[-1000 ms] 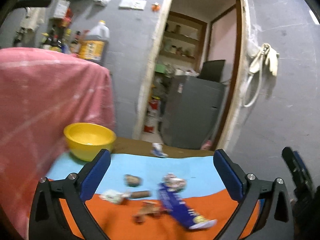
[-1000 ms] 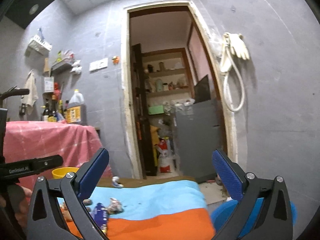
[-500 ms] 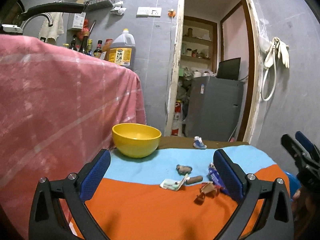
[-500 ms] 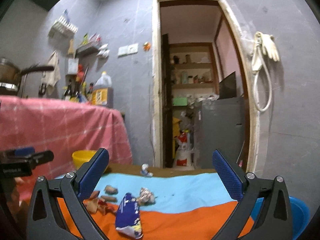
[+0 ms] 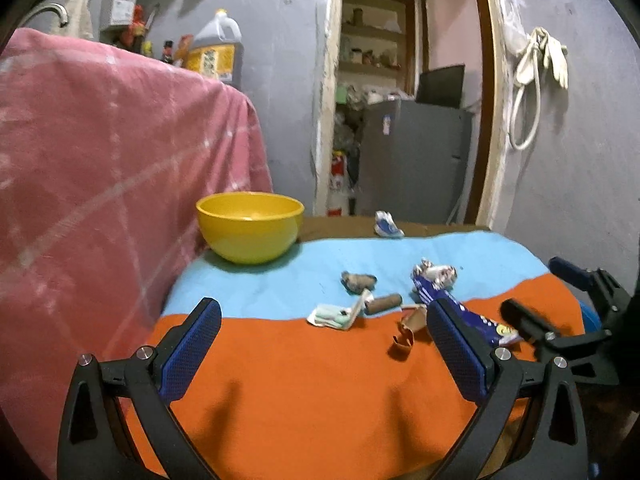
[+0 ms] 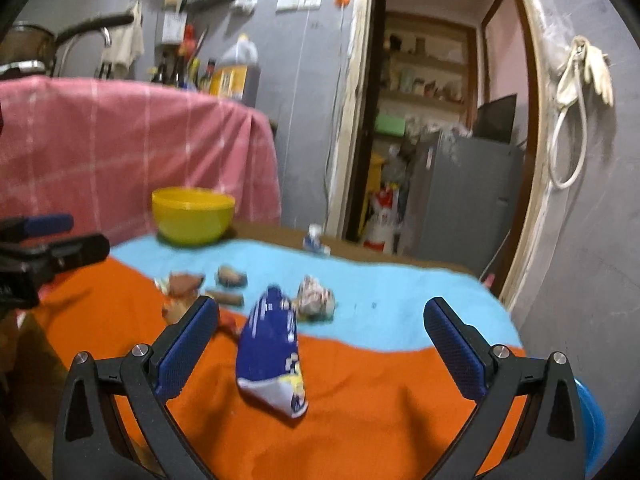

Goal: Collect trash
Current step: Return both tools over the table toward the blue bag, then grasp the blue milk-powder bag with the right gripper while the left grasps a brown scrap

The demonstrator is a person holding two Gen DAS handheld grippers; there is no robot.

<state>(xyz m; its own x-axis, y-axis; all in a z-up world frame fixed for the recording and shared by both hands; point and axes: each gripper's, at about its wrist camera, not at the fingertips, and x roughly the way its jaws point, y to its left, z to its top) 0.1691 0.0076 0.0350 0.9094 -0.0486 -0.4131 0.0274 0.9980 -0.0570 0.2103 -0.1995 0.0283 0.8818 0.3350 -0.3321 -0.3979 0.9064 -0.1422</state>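
Trash lies on a table with an orange and light-blue cloth (image 5: 300,380). A blue snack wrapper (image 6: 270,344) lies on the orange part, with a crumpled foil wrapper (image 6: 316,296) just behind it. Brown scraps (image 5: 408,328), a brown roll (image 5: 382,303), a white-green paper (image 5: 332,315) and a grey lump (image 5: 358,281) lie mid-table. A small blue-white wrapper (image 5: 386,229) sits at the far edge. My left gripper (image 5: 324,352) is open above the orange part. My right gripper (image 6: 320,348) is open, with the blue wrapper between its fingers' line of sight.
A yellow bowl (image 5: 250,232) stands at the far left of the cloth. A pink cloth-covered counter (image 5: 100,180) rises at the left. A blue bin (image 6: 592,428) stands below the table's right side. An open doorway with a grey fridge (image 5: 412,160) lies beyond.
Both grippers have moved lower and closer over the table. The trash now sits larger in both views, and the blue wrapper lies centred before the right gripper.
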